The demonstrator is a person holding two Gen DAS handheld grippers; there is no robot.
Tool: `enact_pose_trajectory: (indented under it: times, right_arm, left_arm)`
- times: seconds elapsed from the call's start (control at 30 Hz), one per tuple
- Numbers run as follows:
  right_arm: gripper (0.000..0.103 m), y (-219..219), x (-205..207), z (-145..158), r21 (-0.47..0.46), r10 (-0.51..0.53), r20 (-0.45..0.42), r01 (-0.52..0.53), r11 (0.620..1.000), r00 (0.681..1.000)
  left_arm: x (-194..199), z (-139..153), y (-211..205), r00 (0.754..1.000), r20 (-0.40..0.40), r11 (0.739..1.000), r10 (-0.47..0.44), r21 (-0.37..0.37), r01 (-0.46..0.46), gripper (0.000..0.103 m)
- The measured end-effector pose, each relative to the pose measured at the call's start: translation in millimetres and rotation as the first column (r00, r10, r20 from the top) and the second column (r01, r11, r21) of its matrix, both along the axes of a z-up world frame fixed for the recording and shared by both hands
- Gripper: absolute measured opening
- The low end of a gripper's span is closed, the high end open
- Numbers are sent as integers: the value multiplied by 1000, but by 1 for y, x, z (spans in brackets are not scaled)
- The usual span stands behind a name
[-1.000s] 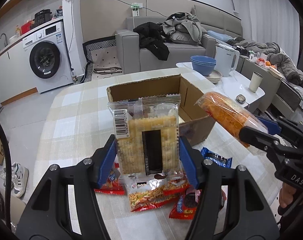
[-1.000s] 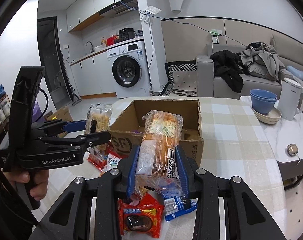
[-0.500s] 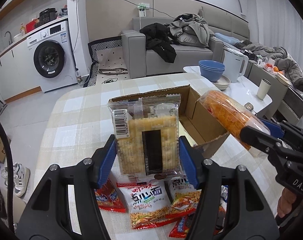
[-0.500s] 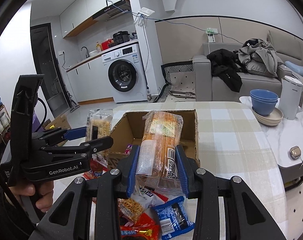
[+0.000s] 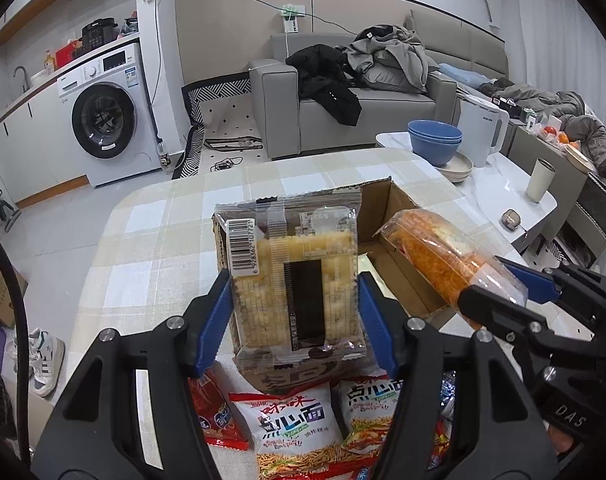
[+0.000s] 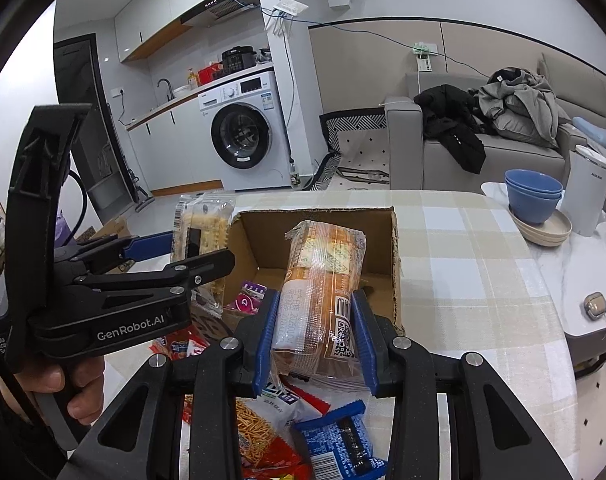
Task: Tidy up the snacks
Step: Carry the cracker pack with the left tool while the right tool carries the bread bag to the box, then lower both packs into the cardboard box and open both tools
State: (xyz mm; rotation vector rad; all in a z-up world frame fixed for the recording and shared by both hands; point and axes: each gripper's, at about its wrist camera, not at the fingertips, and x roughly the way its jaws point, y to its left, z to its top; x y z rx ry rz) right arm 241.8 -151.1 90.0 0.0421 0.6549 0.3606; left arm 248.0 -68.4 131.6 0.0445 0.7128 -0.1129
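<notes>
My left gripper [image 5: 295, 300] is shut on a clear pack of pale crackers [image 5: 293, 280] with a barcode, held upright in front of the open cardboard box [image 5: 399, 220]. My right gripper [image 6: 317, 316] is shut on a clear pack of orange-brown biscuits [image 6: 323, 272], held above the near edge of the box [image 6: 395, 240]. The biscuit pack [image 5: 435, 256] and right gripper [image 5: 499, 288] show at the right of the left wrist view. The left gripper [image 6: 199, 252] and cracker pack [image 6: 201, 228] show at the left of the right wrist view. A pink packet [image 6: 247, 302] lies inside the box.
Loose snack packets lie on the checked table below the grippers: noodle snack bags [image 5: 295, 424], red packets [image 5: 215, 416], a blue wrapper [image 6: 343, 440]. A side table at right holds blue bowls [image 6: 533, 196], a white kettle [image 6: 589, 196] and a cup [image 5: 541, 180].
Both grippers have risen and moved toward the box with their packs. More of the loose packets now show below them. The box interior is more in view.
</notes>
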Motion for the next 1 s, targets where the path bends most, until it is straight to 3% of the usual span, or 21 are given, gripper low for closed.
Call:
enact_pose_trajectory:
  times: [0.4, 0.77, 0.87, 1.0]
  right_arm:
    - [36, 6, 17, -13, -41, 14, -42, -15, 999, 999]
    - [36, 6, 22, -13, -49, 13, -38, -15, 999, 999]
    - [42, 2, 18, -7, -24, 7, -15, -7, 1000, 1000]
    - [50, -2, 10, -1, -30, 6, 9, -6, 1000, 1000]
  left_arm:
    - [34, -21, -3, 999, -45, 1000, 13, -18, -14, 58]
    - [40, -36, -13, 998, -61, 1000, -14, 24, 16, 58]
    - [34, -34, -19, 998, -48, 999, -36, 33, 38, 58]
    - [25, -31, -20, 998, -37, 998, -46, 31, 47, 73]
